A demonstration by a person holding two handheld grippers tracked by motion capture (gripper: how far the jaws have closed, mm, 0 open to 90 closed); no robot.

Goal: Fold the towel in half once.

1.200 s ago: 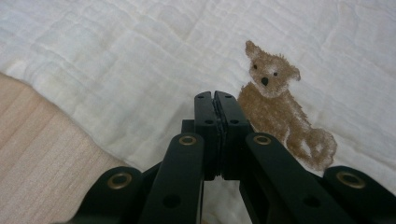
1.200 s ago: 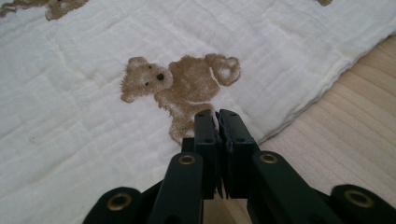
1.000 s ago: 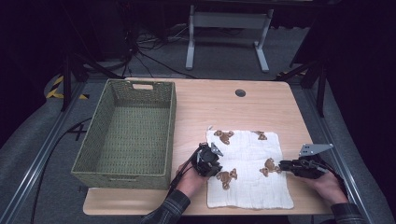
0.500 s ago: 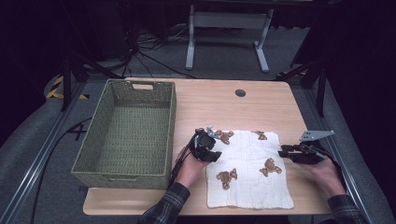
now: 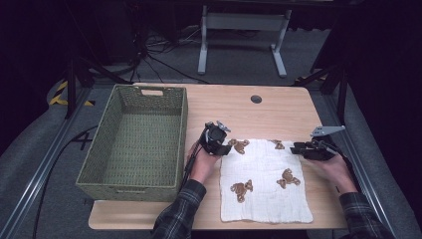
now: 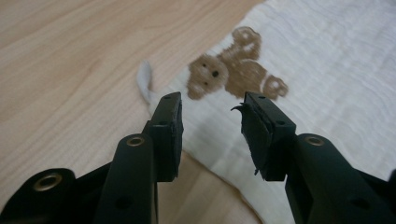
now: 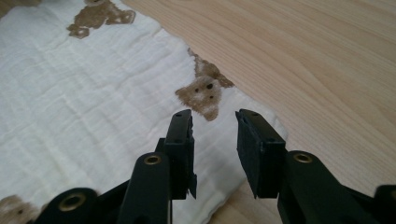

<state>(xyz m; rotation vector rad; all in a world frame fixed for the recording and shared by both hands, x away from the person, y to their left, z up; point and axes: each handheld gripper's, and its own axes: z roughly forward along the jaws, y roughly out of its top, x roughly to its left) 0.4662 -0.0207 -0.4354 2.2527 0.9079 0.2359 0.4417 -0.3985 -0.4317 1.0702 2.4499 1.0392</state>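
A white cloth (image 5: 266,181) printed with brown bears lies flat on the wooden table (image 5: 278,112). My left gripper (image 5: 222,143) hovers at the cloth's far left corner, open, and its own view has the bear-print corner (image 6: 233,74) just past the fingertips (image 6: 169,114). My right gripper (image 5: 294,148) is open at the far right corner, over the cloth (image 7: 84,98) near a bear's head (image 7: 201,93). Nothing sits between either pair of jaws.
A green woven basket (image 5: 134,144) stands empty on the left of the table. A round cable hole (image 5: 256,99) is in the tabletop at the back. Bare wood (image 7: 317,51) stretches beyond the cloth's far edge.
Both grippers have moved away from me, from the cloth's middle rows up to its two far corners. The cloth lies as before.
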